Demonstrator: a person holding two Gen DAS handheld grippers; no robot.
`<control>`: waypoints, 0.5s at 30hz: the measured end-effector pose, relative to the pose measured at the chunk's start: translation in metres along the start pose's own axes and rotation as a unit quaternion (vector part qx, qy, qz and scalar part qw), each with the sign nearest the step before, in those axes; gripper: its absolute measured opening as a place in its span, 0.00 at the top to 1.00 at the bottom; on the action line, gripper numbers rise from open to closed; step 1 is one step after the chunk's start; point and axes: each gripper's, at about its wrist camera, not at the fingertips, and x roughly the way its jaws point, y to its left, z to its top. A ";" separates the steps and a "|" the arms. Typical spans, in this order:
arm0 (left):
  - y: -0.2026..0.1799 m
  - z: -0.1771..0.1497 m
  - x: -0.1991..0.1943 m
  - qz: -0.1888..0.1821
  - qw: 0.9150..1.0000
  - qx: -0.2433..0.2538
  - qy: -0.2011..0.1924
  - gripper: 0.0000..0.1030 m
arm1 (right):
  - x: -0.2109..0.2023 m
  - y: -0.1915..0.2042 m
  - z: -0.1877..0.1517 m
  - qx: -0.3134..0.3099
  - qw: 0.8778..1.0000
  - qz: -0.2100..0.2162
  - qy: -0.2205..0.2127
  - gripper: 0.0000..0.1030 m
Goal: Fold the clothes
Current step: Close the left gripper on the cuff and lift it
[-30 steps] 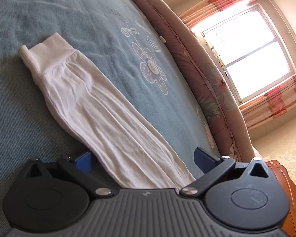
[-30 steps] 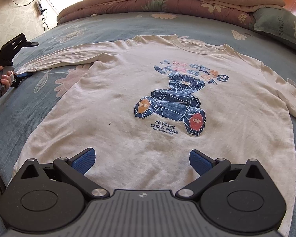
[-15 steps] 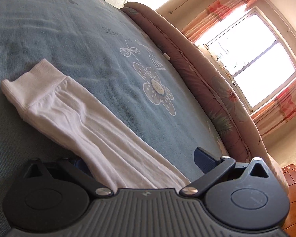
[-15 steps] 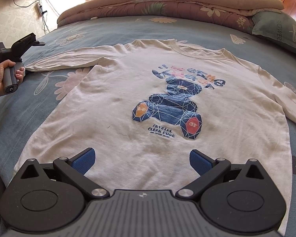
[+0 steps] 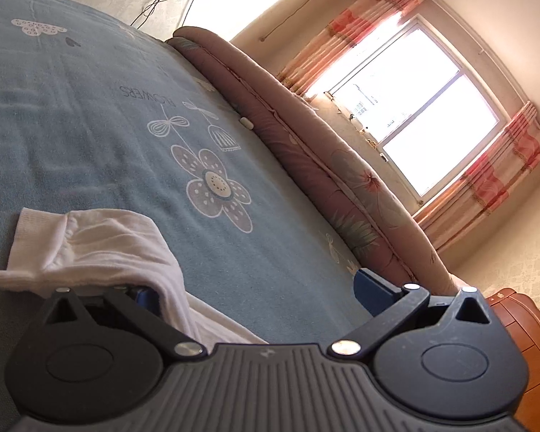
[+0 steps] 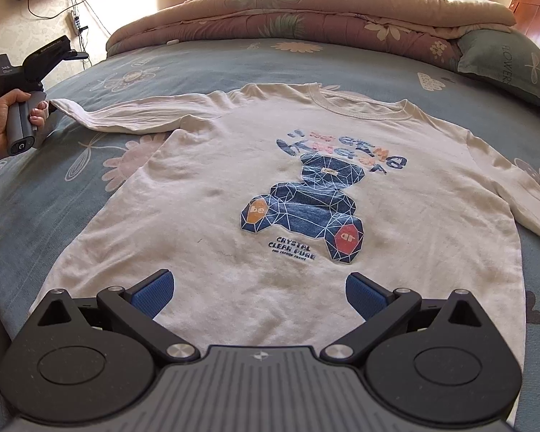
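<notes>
Overhead, blue floral bedspread (image 6: 216, 68); sunlit window (image 5: 421, 108).

On your shirt (image 6: 291, 194), under the blue bear print, you can read "CRYSTAL CLEAR PURE"; the bear's orange patch says "be" and the red one "ar". The colourful lettering above the bear and the tiny line below are not legible. The blue bedsheet (image 5: 90, 115) carries "FLOWERS", seen upside down, and your pillow (image 6: 511, 68) shows "FLOWERS" too
</notes>
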 end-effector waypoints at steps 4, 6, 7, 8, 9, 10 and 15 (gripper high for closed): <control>-0.013 0.000 -0.001 -0.023 1.000 -0.006 0.006 0.01 | -0.001 -0.001 0.000 0.002 1.000 0.002 -0.001 0.00; -0.019 0.000 0.000 -0.032 0.999 -0.012 0.011 0.01 | -0.002 -0.001 0.001 0.003 1.000 0.004 -0.003 0.00; -0.023 -0.001 -0.001 -0.037 0.999 -0.016 0.014 0.01 | -0.002 -0.002 0.001 0.003 1.000 0.005 -0.004 0.00; -0.027 -0.001 -0.001 -0.042 0.999 -0.019 0.017 0.01 | -0.003 -0.002 0.001 0.004 1.000 0.006 -0.005 0.00; -0.031 -0.002 -0.001 -0.048 0.998 -0.019 0.020 0.01 | -0.003 -0.003 0.001 0.006 1.000 0.008 -0.006 0.00; -0.037 -0.003 -0.002 -0.053 0.998 -0.018 0.022 0.01 | -0.003 -0.003 0.001 0.008 1.000 0.010 -0.007 0.00; -0.066 -0.008 -0.004 -0.075 0.996 -0.022 0.050 0.01 | -0.005 -0.006 0.002 0.020 1.000 0.020 -0.010 0.00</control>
